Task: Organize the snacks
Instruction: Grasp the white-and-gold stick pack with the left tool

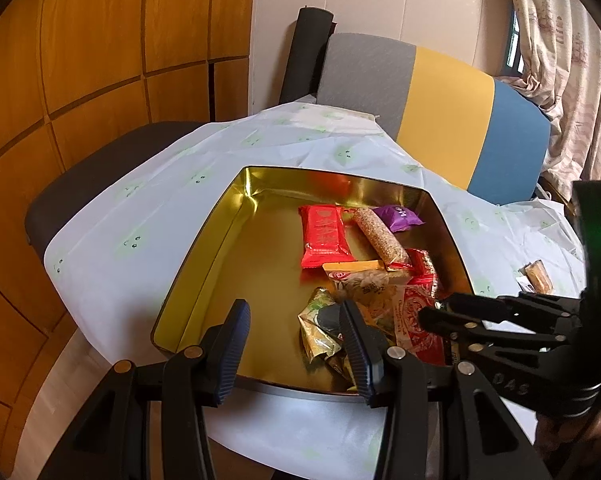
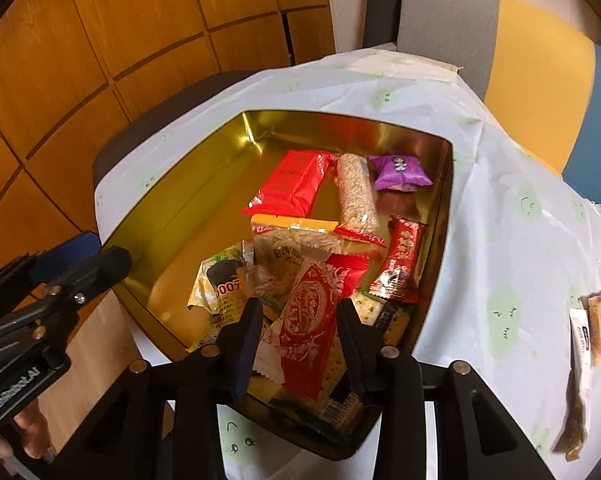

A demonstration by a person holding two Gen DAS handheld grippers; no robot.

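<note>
Black jaws of the right gripper (image 2: 296,330) stand apart over the near corner of the gold tin (image 2: 148,216), and the red patterned packet (image 2: 306,320) lies between them untouched on the pile, its long axis running along the fingers away from the camera. Jaws of the left gripper (image 1: 296,346) are also apart and empty above the tin's near edge, so I judge the right hand nearer to the pile. Only the right wrist view shows the whole loose snack (image 2: 588,344) outside the tin, on the tablecloth (image 2: 500,200) toward its right edge, probably next.
</note>
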